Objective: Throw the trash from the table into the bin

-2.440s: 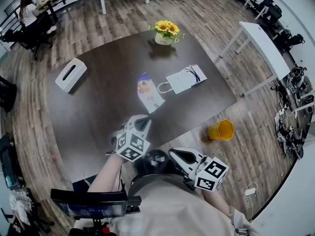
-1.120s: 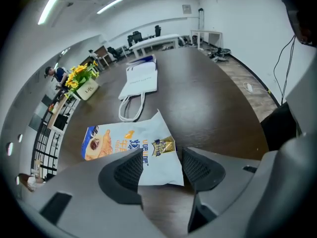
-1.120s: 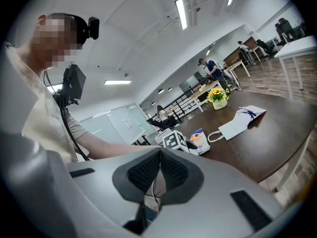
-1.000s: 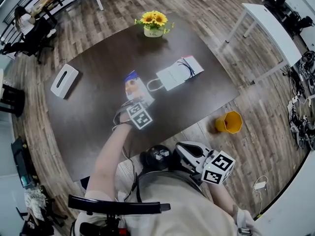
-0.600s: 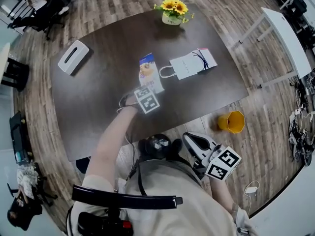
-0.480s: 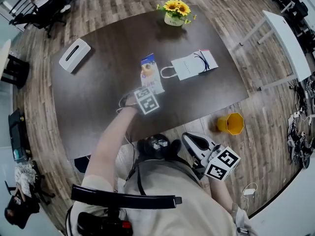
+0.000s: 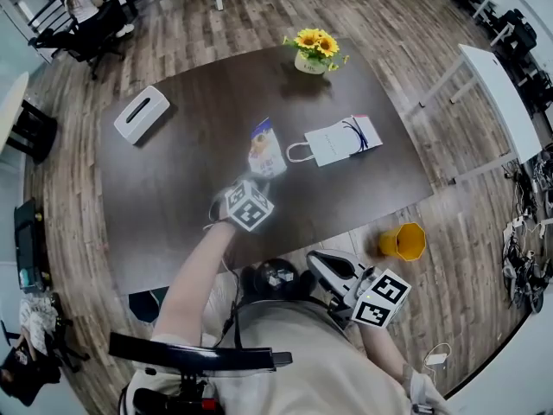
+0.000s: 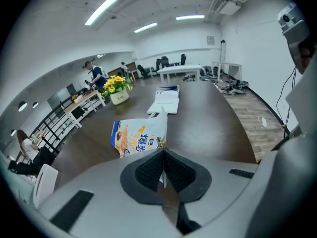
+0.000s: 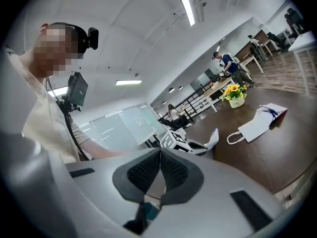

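**L gripper pinches snack bag over dark surface; R gripper shut, empty**

A person seen from above reaches their L arm out over a dark brown surface [image 7: 173,197]. The L gripper [image 7: 257,180] is closed on the near edge of a white-and-blue snack bag [image 7: 266,148]. In the left gripper view its pads meet w/ the thin foil edge pinched btwn them, and the bag rises just beyond the tips. The bag sits near the surface's middle, just beside the handle of a white paper bag [image 7: 341,139] lying flat to its right.

The R gripper [image 7: 316,260] is held low by the person's body at the near edge of the surface. Its jaws are pressed together w/ nothing btwn them.

An orange bin [image 7: 400,242] is on the wood floor off the surface's near right corner, well apart from the snack bag. A sunflower pot [image 7: 315,50] stands at the far edge, and a white tissue box [image 7: 141,115] is at far left.
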`<action>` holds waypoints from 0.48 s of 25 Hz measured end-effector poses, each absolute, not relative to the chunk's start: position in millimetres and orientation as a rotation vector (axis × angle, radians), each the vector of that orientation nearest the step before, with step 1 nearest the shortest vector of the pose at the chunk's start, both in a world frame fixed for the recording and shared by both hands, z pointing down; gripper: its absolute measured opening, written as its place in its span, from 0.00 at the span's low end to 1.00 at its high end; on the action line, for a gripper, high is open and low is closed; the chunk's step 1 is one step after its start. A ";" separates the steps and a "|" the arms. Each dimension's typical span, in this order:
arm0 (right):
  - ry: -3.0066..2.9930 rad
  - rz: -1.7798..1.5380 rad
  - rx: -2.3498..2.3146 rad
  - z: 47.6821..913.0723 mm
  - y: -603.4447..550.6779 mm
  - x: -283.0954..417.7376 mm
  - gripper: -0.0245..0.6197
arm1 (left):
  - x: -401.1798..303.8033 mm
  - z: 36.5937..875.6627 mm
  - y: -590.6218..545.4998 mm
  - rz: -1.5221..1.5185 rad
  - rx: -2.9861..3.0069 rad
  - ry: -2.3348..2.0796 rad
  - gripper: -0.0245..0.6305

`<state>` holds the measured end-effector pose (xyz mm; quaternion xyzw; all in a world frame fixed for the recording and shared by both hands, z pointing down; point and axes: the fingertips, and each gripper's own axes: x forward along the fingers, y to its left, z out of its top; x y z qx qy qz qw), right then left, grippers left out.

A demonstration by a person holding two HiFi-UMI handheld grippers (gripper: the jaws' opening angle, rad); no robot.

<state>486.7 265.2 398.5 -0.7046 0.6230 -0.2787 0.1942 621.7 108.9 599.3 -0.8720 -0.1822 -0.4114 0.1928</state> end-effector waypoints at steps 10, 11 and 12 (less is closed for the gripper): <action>1.767 -0.789 -1.980 392.0 248.4 472.6 0.06 | 610.5 560.1 94.2 -1.062 -2.599 -0.453 0.06; 1.771 -0.792 -1.981 391.4 246.1 469.7 0.06 | 608.1 557.4 93.6 -1.057 -2.607 -0.454 0.06; 1.774 -0.796 -1.981 390.6 243.7 466.1 0.06 | 604.8 555.0 93.2 -1.054 -2.611 -0.456 0.06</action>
